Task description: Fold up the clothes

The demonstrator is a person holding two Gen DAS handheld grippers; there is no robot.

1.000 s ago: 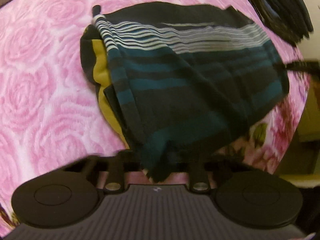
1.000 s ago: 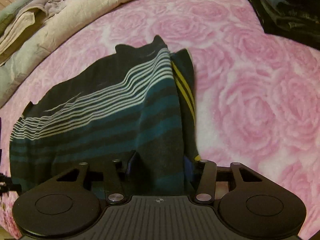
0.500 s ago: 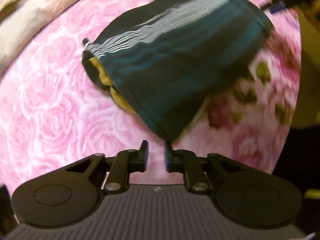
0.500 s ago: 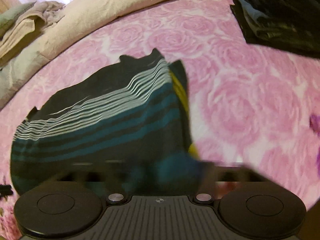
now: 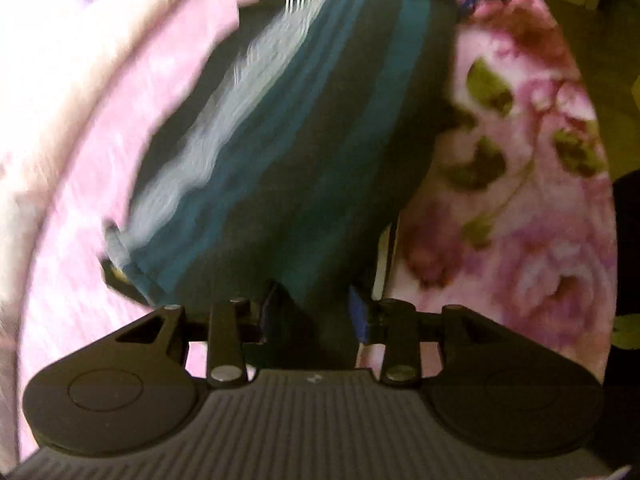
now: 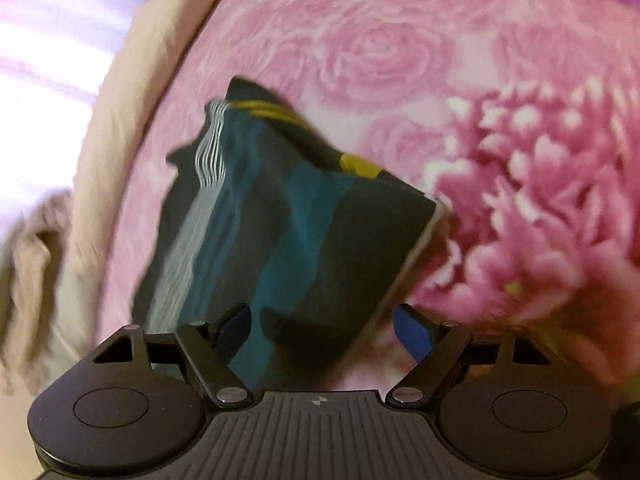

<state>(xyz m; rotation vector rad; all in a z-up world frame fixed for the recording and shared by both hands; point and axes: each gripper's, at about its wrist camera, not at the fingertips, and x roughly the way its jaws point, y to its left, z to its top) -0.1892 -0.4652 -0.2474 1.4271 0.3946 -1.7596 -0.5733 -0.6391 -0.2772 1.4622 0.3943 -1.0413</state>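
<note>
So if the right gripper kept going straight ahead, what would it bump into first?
Probably the dark teal-striped folded garment. The right gripper has its jaws wide open, with the cloth's near edge already lying between them. The picture is blurred, so depth is uncertain.

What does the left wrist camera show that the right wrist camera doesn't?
Only the left wrist view shows green leaves printed on the bedspread, and the garment's dark cloth filling the gap between the left gripper fingers.

Only the right wrist view shows yellow stripes on an underlying layer, a beige blanket along the bed's edge, and the right gripper with its fingers spread wide.

Both show the same folded striped garment, dark with teal bands and thin white lines, lying on the pink rose bedspread. Both are motion-blurred.
</note>
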